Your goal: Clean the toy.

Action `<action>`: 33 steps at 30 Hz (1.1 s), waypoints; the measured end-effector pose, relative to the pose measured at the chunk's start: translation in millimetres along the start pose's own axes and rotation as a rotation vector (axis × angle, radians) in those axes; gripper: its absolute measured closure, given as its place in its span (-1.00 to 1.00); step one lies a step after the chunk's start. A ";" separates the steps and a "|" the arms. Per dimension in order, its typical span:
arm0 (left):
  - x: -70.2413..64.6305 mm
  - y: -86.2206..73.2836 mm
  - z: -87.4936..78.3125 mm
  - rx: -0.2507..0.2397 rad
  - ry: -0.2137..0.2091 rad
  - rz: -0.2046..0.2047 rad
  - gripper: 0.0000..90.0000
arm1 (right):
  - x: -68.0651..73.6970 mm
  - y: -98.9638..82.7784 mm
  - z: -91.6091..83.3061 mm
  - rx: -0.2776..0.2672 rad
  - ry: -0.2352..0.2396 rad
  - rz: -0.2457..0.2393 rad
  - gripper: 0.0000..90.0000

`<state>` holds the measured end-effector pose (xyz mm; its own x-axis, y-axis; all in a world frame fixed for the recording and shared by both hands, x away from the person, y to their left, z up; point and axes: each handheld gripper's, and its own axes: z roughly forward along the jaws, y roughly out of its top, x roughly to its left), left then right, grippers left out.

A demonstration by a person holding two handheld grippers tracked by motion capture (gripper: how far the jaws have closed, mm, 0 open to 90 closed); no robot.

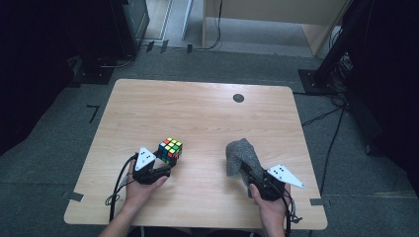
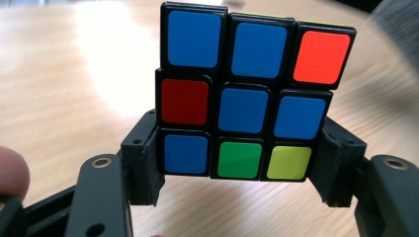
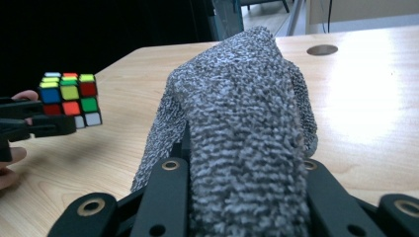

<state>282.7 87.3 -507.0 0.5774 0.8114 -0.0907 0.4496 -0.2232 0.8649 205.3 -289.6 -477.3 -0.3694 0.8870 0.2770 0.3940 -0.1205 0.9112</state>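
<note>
A scrambled puzzle cube [image 1: 170, 150] with black edges is clamped in my left gripper [image 1: 163, 157], left of the table's centre. In the left gripper view the cube [image 2: 247, 94] shows a mostly blue face, and both pads [image 2: 146, 165] press its lowest row from the sides. My right gripper [image 1: 249, 175] is shut on a grey speckled cloth [image 1: 241, 157], which stands up in a hump right of centre. From the right gripper view the cloth [image 3: 242, 123] drapes over the jaws and hides the pads; the cube [image 3: 69, 98] sits far off to the left.
The wooden table [image 1: 197, 113] has a dark round cable hole [image 1: 238, 98] near its far edge. Black stands and cables line the grey floor on both sides. A cable trails from each gripper toward the table's front edge.
</note>
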 end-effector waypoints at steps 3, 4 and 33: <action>0.5 0.5 3.0 0.033 0.020 -0.002 -0.24 | -0.8 -0.7 0.5 0.003 -0.005 -0.001 0.60; -0.2 0.1 4.2 0.047 0.034 0.007 -0.24 | -1.2 -0.6 0.3 0.003 -0.006 0.001 0.60; -9.3 2.6 13.3 0.138 0.091 -0.010 -0.50 | -8.8 -6.0 2.6 0.032 -0.026 0.009 0.59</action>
<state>287.6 72.0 -510.5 0.5110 0.8582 -0.0486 0.5478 -0.2815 0.7879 208.4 -295.5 -485.9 -0.3437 0.8972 0.2772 0.4241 -0.1150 0.8983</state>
